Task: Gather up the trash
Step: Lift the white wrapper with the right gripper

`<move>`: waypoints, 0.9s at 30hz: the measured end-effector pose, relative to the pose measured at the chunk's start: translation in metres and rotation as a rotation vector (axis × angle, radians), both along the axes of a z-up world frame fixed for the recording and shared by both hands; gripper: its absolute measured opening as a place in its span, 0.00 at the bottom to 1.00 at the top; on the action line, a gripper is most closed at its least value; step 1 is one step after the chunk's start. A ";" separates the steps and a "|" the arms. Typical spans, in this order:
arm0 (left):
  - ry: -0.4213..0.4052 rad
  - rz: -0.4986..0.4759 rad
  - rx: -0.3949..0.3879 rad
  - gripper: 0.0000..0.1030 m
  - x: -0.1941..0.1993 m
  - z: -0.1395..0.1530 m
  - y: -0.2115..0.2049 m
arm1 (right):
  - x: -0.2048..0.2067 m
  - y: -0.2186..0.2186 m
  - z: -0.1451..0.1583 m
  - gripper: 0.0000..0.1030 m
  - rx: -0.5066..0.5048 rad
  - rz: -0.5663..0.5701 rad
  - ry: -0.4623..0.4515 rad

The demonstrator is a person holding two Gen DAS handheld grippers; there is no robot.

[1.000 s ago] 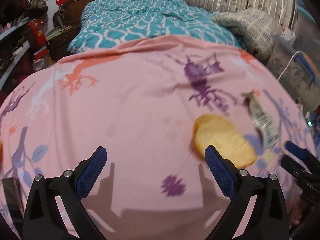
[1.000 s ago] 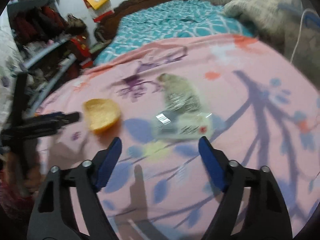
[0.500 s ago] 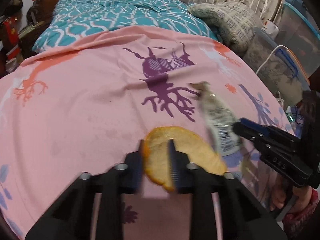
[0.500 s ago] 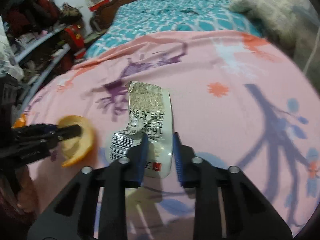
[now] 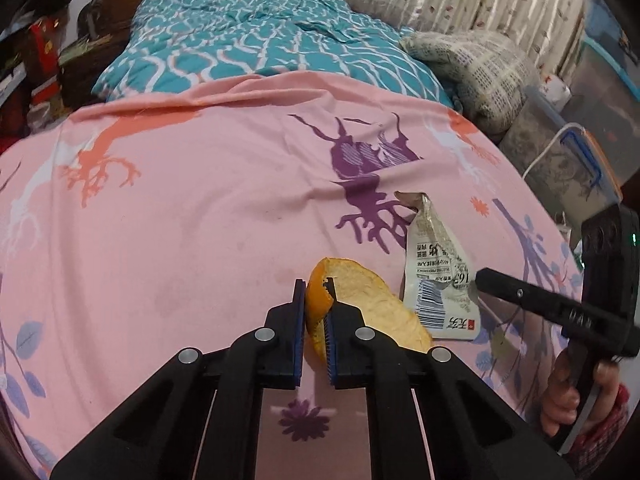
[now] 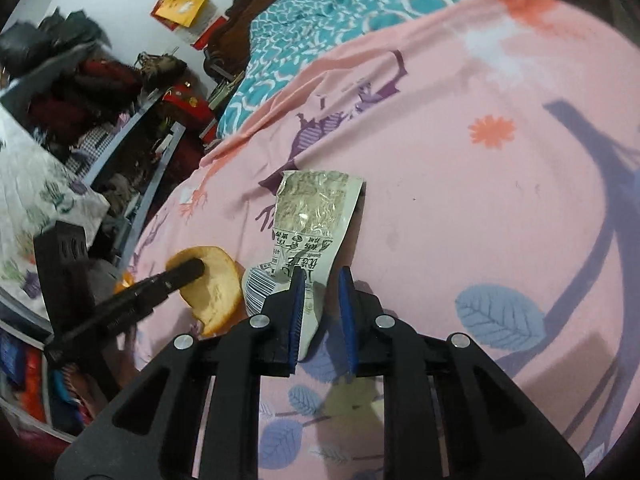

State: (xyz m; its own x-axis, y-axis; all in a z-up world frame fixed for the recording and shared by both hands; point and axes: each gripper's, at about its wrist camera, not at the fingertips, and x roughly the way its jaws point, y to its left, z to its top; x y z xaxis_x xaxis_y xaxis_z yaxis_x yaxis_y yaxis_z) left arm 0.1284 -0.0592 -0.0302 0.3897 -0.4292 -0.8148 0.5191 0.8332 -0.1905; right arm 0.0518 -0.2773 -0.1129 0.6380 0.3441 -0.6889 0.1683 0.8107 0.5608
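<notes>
Bedroom; pink sheet point(image 5: 200, 240) with purple and orange prints covers bed. Left gripper point(image 5: 314, 312) clamped on rim of orange peel point(image 5: 384, 312): curved, orange skin, pale pith inside. Just beside it, crumpled white wrapper point(image 6: 308, 224) with barcode, black print; right gripper point(image 6: 322, 312) closed around its lower end.

Both views are bright enough, with even indoor light. The gripper throws soft shadows on the pink bedsheet point(image 5: 200, 240) toward the camera. Strong fisheye bending curves the bed, and the corners are black. The centre is sharp; the shelves point(image 6: 60, 128) (left edge, right wrist view) look smeared. The wrapper point(image 6: 316, 208) shows a small glare.
</notes>
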 end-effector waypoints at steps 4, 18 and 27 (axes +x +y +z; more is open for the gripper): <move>-0.015 0.002 0.042 0.09 0.003 -0.006 -0.009 | 0.013 -0.001 -0.006 0.21 0.055 0.010 0.003; -0.043 0.016 0.056 0.11 0.005 -0.015 -0.005 | 0.021 -0.022 -0.031 0.22 0.496 0.004 -0.140; -0.068 0.015 0.080 0.11 0.002 -0.015 -0.008 | 0.026 -0.015 -0.038 0.22 0.550 0.017 -0.118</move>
